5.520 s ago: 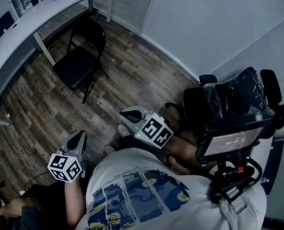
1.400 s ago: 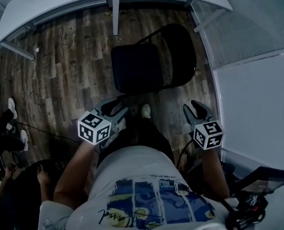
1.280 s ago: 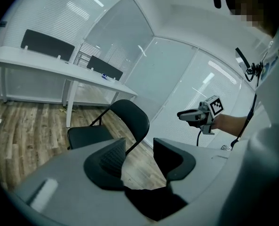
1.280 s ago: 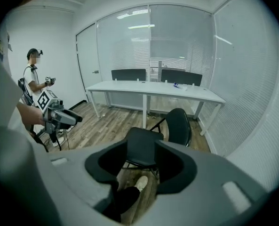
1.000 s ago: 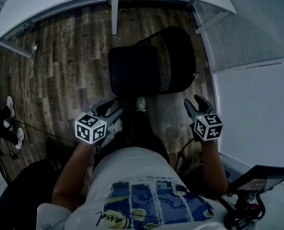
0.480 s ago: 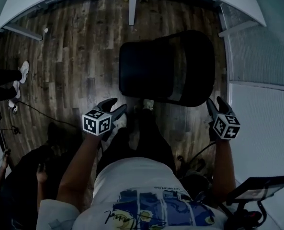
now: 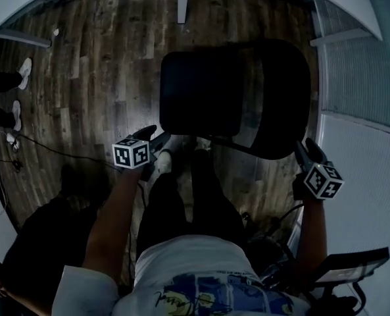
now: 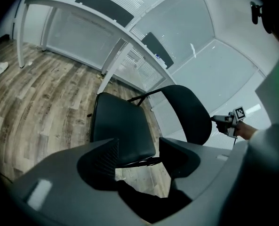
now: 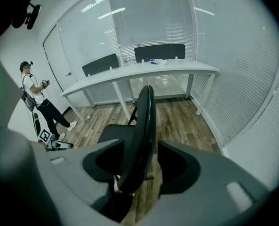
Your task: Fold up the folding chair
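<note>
Left gripper (image 8: 137,149): released, jaws just been opening; seat (image 8: 120,126) front corner shows in gap, pads not pressing. Right gripper (image 9: 138,147): released, jaws just been opening, straddling backrest (image 9: 145,121) edge, clear either side. Head view: folding chair (image 7: 201,91) unfolded on floor, 12 o'clock from person; left gripper at its 7 o'clock, right gripper at its 5 o'clock. Desk (image 9: 144,69) beyond chair.

Smooth matt black chair seat (image 7: 198,91) over a grainy wood-plank floor (image 7: 96,78).
</note>
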